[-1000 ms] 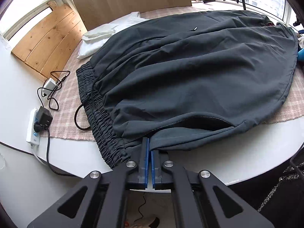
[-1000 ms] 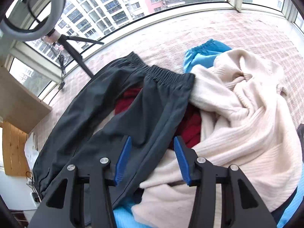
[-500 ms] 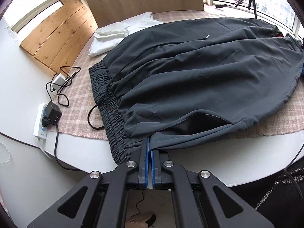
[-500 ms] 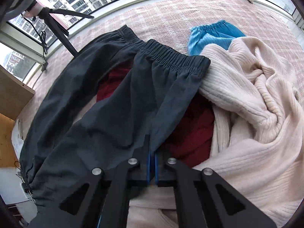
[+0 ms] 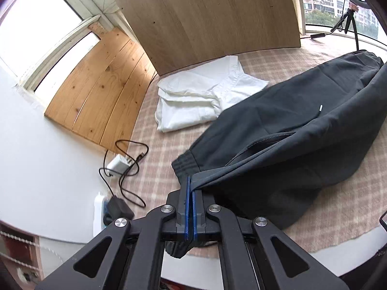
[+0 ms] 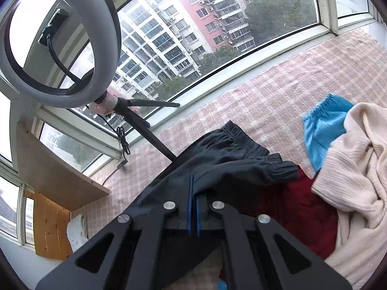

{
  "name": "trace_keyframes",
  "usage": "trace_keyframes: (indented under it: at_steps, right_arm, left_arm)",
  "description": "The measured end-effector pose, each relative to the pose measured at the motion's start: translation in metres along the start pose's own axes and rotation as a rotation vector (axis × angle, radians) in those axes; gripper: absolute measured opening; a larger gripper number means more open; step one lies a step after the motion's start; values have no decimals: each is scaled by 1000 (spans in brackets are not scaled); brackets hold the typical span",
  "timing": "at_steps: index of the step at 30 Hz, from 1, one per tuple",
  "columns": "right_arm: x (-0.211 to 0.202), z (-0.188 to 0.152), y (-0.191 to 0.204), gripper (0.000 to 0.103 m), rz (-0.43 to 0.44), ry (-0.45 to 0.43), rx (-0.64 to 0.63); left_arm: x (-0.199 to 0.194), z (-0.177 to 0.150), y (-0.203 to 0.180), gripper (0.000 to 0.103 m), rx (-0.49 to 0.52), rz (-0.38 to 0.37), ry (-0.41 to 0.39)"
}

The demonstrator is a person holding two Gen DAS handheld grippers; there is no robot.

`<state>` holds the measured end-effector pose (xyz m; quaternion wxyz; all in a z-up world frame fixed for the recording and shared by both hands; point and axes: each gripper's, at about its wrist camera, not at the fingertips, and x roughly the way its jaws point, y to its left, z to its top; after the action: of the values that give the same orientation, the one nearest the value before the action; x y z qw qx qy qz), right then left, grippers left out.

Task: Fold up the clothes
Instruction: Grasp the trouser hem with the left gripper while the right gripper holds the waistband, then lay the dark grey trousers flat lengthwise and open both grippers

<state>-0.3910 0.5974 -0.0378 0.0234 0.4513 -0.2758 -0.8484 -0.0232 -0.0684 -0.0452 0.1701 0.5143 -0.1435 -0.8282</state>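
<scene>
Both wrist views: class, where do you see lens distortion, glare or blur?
Left wrist view: the wooden board bows from fisheye, and the window is blown out white. Right wrist view: the window frame curves, the ring light looks stretched, and the dark trousers near the jaws are slightly soft.

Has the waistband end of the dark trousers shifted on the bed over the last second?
Yes. Clamped in the left gripper, the dark trousers have been carried from the bed's near edge inward, toward the folded white garment, with the power strip now beside the gripper.
</scene>
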Motion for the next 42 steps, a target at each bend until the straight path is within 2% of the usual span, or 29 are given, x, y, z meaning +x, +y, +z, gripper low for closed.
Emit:
trace_keyframes:
  at_steps: [7,12,17,19,20,22,25,26,29,35,39,42]
  right_arm:
    - [89,14,15,2,-20,-17,61]
    - [130,17,11,2,-14,-11,94]
    - [163,20,2,6,0,50,121]
    - [165,21,-6,28,-21,81,159]
    - [163,21,-10,31,-21,82,173]
    - [145,21,-15,35,-19,47,171]
    - [111,17,-17,35,-15,-3,135]
    - [102,14,-14,35,-5,-1,117]
    - [87,-13,18,35,11,72,-37]
    - [103,-138,147,35,72,286,-519]
    - [132,-225,229,35,97,374,-863]
    - [148,-262,261,35,118,443,-961]
  left_arm:
    - [87,59,-10,1,72,-11,91]
    - [126,79,-16,1,105,-18,131]
    - [154,89,-18,2,94,-29,174]
    - [162,89,-20,6,95,-23,195]
    - [165,88,-22,7,96,-24,205]
    - [162,88,-21,8,91,-28,203]
    - [155,87,-18,13,81,-33,193]
    - [152,87,-17,18,77,-35,190]
    - [130,77,2,22,40,-35,161]
    - [84,49,47,32,-50,-41,108]
    - [85,4,66,34,-144,-110,160]
    - [96,-23,65,35,-210,-171,202]
